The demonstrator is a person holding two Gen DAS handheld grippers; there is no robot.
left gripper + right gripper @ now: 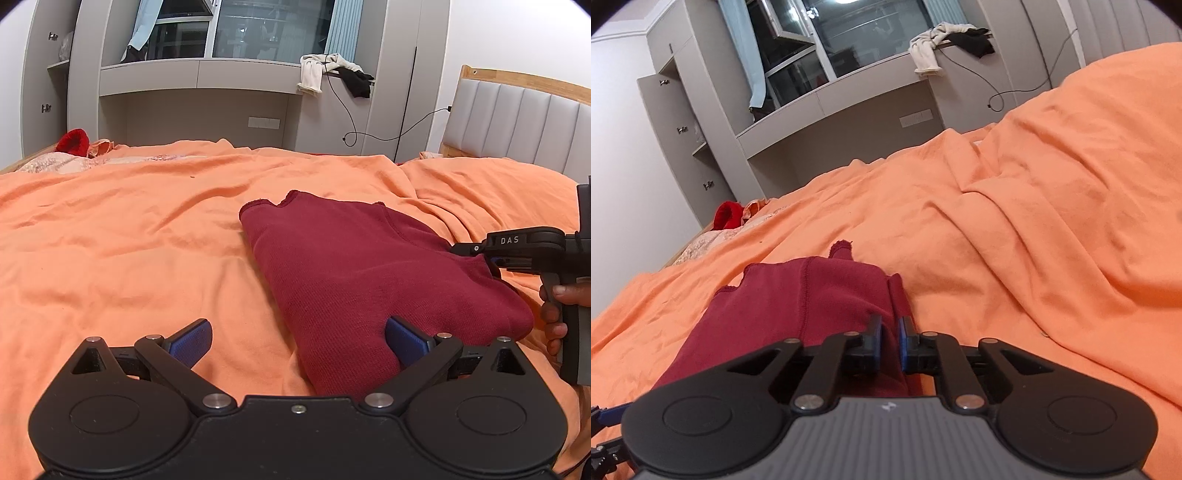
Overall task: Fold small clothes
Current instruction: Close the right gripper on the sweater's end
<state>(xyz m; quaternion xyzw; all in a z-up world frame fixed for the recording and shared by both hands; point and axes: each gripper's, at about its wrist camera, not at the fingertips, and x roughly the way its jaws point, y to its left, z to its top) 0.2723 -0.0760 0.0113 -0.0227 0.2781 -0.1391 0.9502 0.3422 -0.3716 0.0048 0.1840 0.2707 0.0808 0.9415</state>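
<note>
A dark red garment [369, 280] lies partly folded on the orange bedsheet [129, 240], its far end towards the grey wall unit [199, 77]. The right gripper [889, 341] has its blue pads nearly together on a fold at the garment's right edge, apparently pinching it, though the cloth between them is hard to make out. The left gripper [299, 341] stands wide open over the near end, one finger [404, 339] on the cloth, the other above bare sheet. Only the left wrist view shows the hand [557, 306] on the right gripper's handle, cut off at the frame, and the padded headboard [517, 122]
</note>
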